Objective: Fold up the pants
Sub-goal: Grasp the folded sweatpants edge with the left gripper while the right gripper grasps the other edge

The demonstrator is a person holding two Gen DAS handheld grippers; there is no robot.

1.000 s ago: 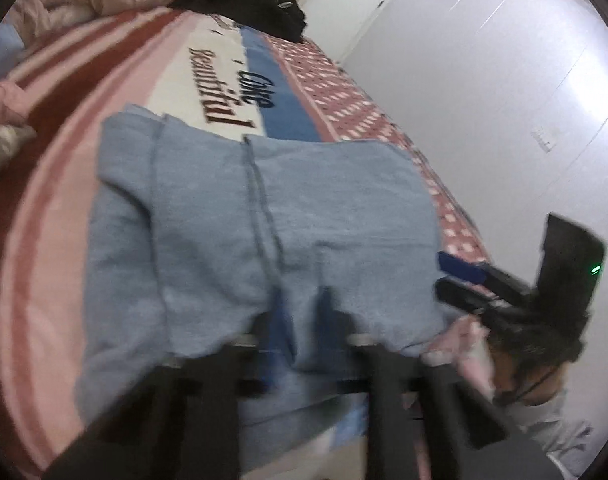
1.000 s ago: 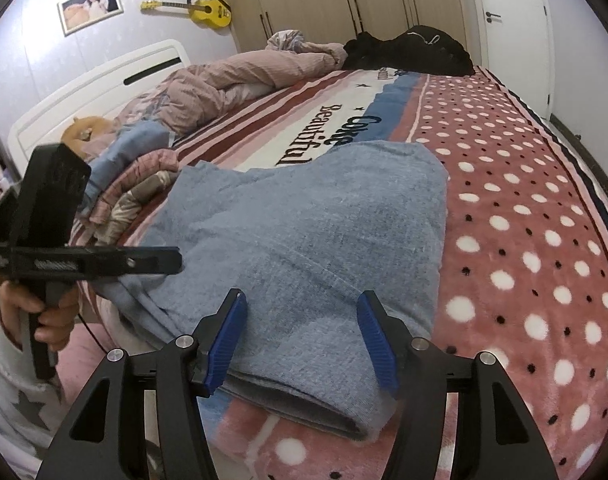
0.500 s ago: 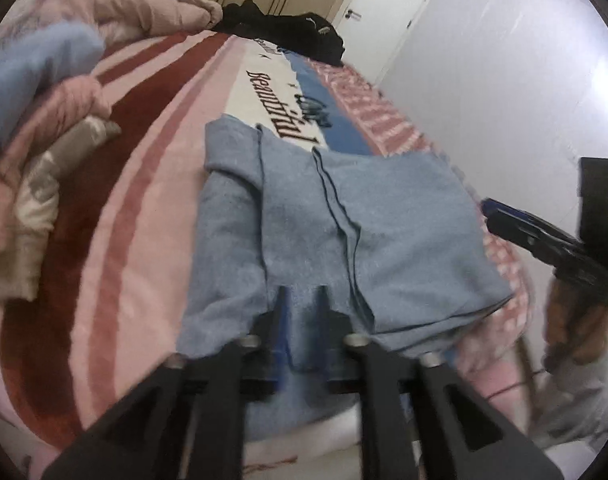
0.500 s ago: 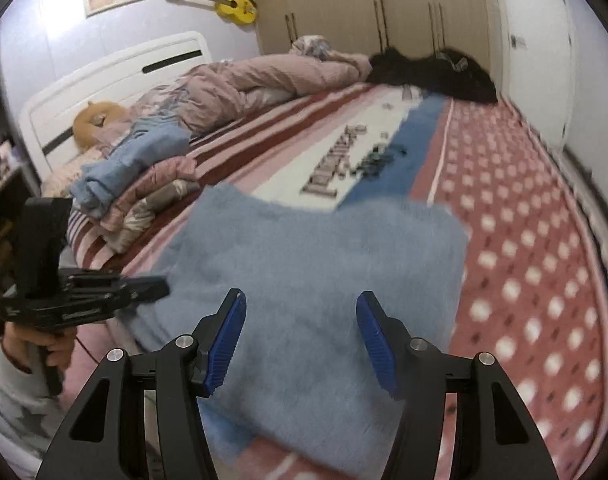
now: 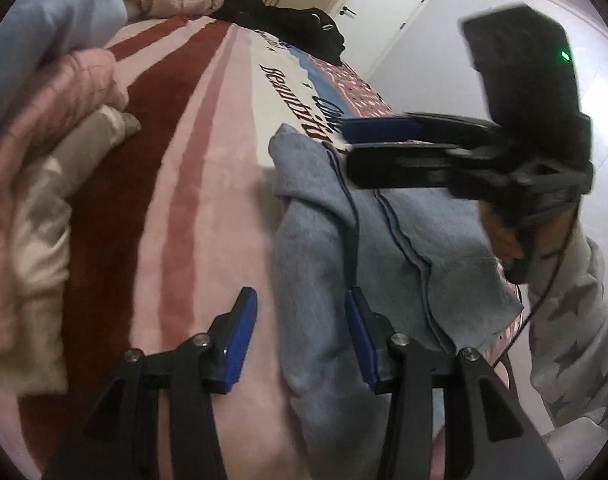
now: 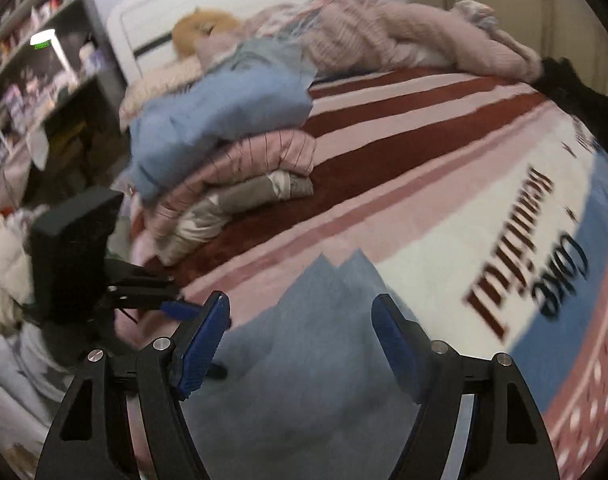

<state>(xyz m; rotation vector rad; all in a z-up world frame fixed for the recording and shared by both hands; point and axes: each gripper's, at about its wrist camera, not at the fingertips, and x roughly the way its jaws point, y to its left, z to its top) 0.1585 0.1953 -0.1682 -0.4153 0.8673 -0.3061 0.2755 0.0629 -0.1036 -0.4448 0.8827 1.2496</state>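
Observation:
The grey-blue pants [image 5: 387, 248] lie folded on the striped bedspread near the bed's edge, and also show in the right wrist view [image 6: 315, 360]. My left gripper [image 5: 300, 340] is open and empty, low at the folded pants' near left edge. My right gripper [image 6: 300, 340] is open and empty, hovering just above the pants. The right gripper also shows in the left wrist view [image 5: 379, 140], over the pants' far part. The left gripper shows in the right wrist view [image 6: 176, 308], at the bed's left edge.
A stack of folded clothes [image 6: 224, 152] sits on the bed to the left of the pants. Pink bedding [image 6: 403, 36] and dark clothes [image 5: 288, 28] lie at the far end. A shelf [image 6: 32, 80] stands beside the bed. A white door [image 5: 383, 20] is beyond.
My left gripper has let go of the pants and opened, shifting left. My right gripper has swung left over the pants, staying open.

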